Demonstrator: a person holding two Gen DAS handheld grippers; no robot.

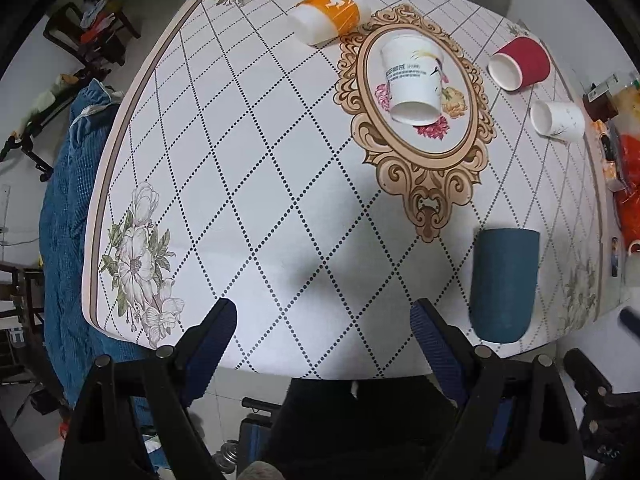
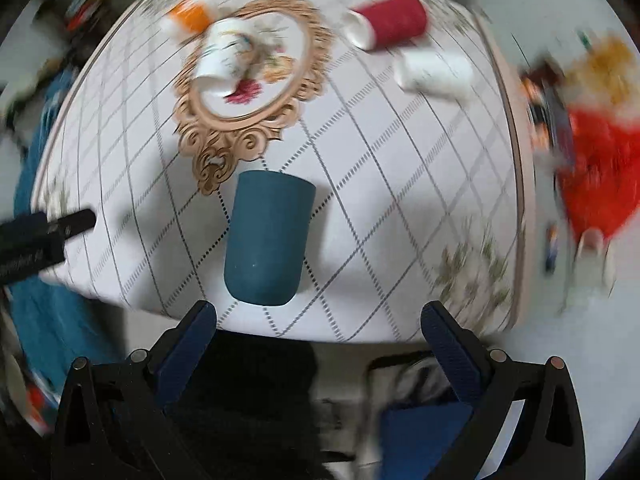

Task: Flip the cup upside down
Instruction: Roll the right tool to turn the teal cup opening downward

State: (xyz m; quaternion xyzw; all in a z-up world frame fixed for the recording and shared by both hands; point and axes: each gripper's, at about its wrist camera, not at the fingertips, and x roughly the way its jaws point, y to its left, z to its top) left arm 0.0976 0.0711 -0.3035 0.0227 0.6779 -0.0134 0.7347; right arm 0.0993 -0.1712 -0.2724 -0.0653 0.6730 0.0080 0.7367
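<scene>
A dark teal cup (image 1: 505, 285) stands mouth-down near the table's front edge; in the right wrist view the cup (image 2: 267, 237) is just ahead of the fingers, slightly left of centre. My left gripper (image 1: 323, 322) is open and empty over the front edge, with the teal cup to its right. My right gripper (image 2: 319, 325) is open and empty, apart from the cup; its view is blurred. An orange cup (image 1: 330, 12), a white printed cup (image 1: 414, 81), a red cup (image 1: 519, 63) and a small white cup (image 1: 557, 118) lie on their sides farther back.
The table (image 1: 256, 184) has a white diamond-patterned cloth with an ornate oval print (image 1: 424, 168). A blue cloth (image 1: 68, 240) hangs at the left. Red and orange packages (image 2: 596, 168) crowd the right side. The left gripper's tip (image 2: 76, 220) shows at the left edge.
</scene>
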